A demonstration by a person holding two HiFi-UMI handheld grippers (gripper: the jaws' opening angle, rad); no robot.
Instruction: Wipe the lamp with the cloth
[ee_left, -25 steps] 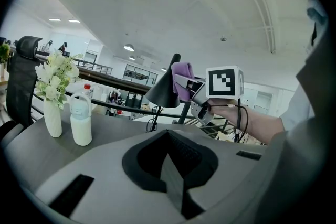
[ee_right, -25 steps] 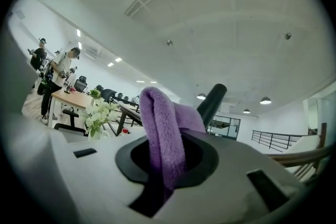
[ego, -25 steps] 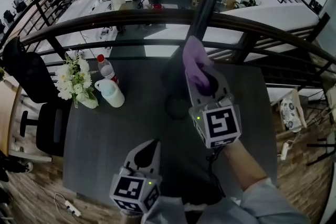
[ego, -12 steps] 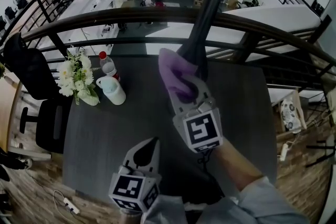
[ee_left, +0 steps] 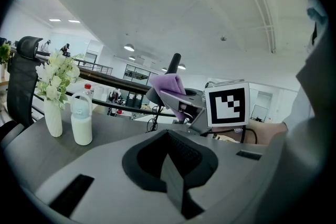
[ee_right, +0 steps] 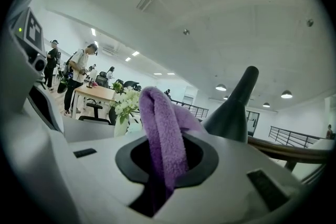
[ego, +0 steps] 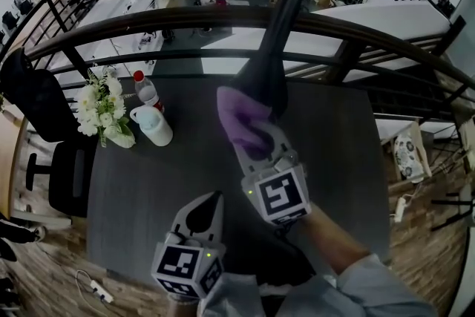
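Note:
A tall black lamp [ego: 269, 70] stands at the middle of the dark table [ego: 141, 189], its base hidden behind my right gripper. That gripper [ego: 249, 131] is shut on a purple cloth [ego: 239, 115], which presses against the lamp's lower left side. In the right gripper view the cloth [ee_right: 163, 128] hangs folded out of the jaws with the lamp [ee_right: 233, 107] just behind it. My left gripper [ego: 212, 203] is held low near the table's front edge, shut on nothing, well short of the lamp. The left gripper view shows the cloth [ee_left: 167, 83] and lamp [ee_left: 174, 61] ahead.
White flowers in a vase [ego: 100, 109], a red-capped bottle [ego: 147, 93] and a white jug [ego: 153, 127] stand at the table's left. A dark railing [ego: 148, 27] runs behind the table. A black chair [ego: 41, 104] sits off the left edge.
My right gripper has carried the cloth leftward and nearer along the lamp, from its right side to its lower left side. The left gripper has stayed put.

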